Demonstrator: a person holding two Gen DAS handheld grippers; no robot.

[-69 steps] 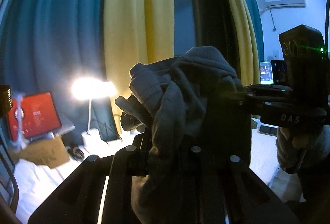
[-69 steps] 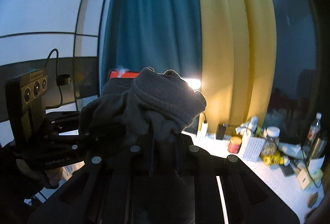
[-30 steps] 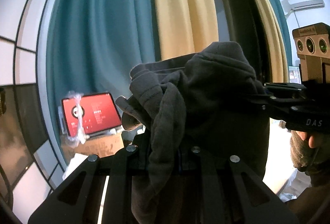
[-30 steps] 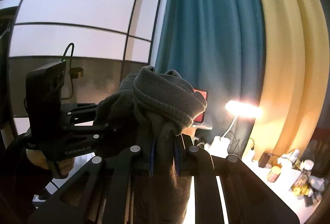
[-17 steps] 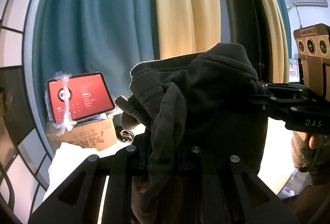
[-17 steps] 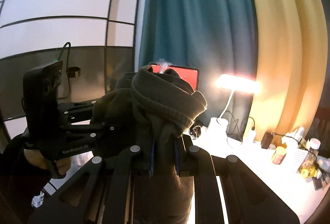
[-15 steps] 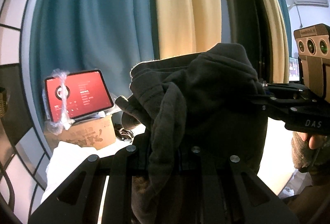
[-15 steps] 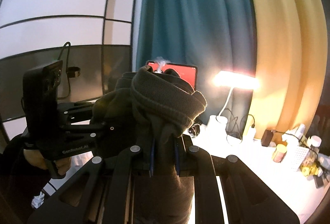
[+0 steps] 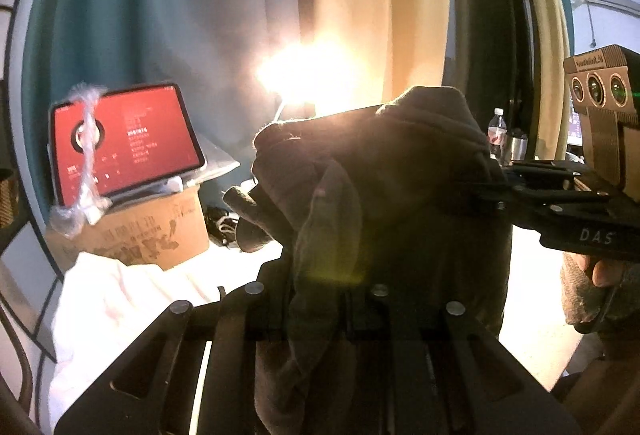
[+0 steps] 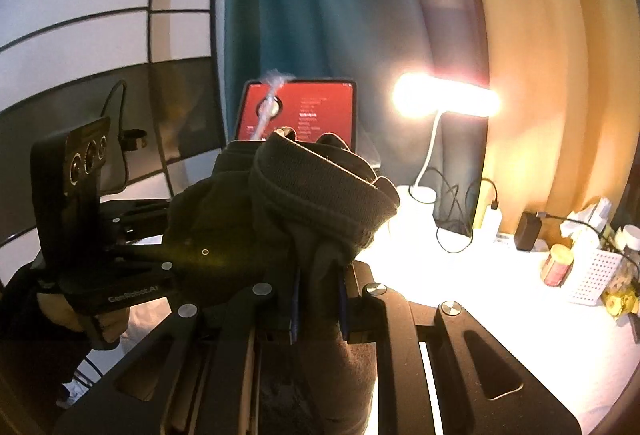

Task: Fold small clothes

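A dark grey knitted garment (image 9: 392, 195) is bunched up and held in the air between both grippers. My left gripper (image 9: 344, 299) is shut on one part of it; the cloth hides the fingertips. My right gripper (image 10: 318, 287) is shut on its ribbed cuff end (image 10: 320, 195), with the cloth pinched between the blue pads. In the left wrist view the right gripper (image 9: 568, 203) comes in from the right, touching the garment. In the right wrist view the left gripper (image 10: 100, 235) is at the left, against the same bundle.
A white table (image 10: 460, 295) lies below. On it are a lit desk lamp (image 10: 444, 103), a red-screened tablet (image 9: 124, 143) on a cardboard box (image 9: 152, 235), cables, a charger, a white basket (image 10: 592, 275) and small jars. Teal and yellow curtains hang behind. White cloth (image 9: 112, 295) lies at left.
Both grippers have swung down and to the right with the garment still held between them. The lamp has come into the left view and the table now shows more.
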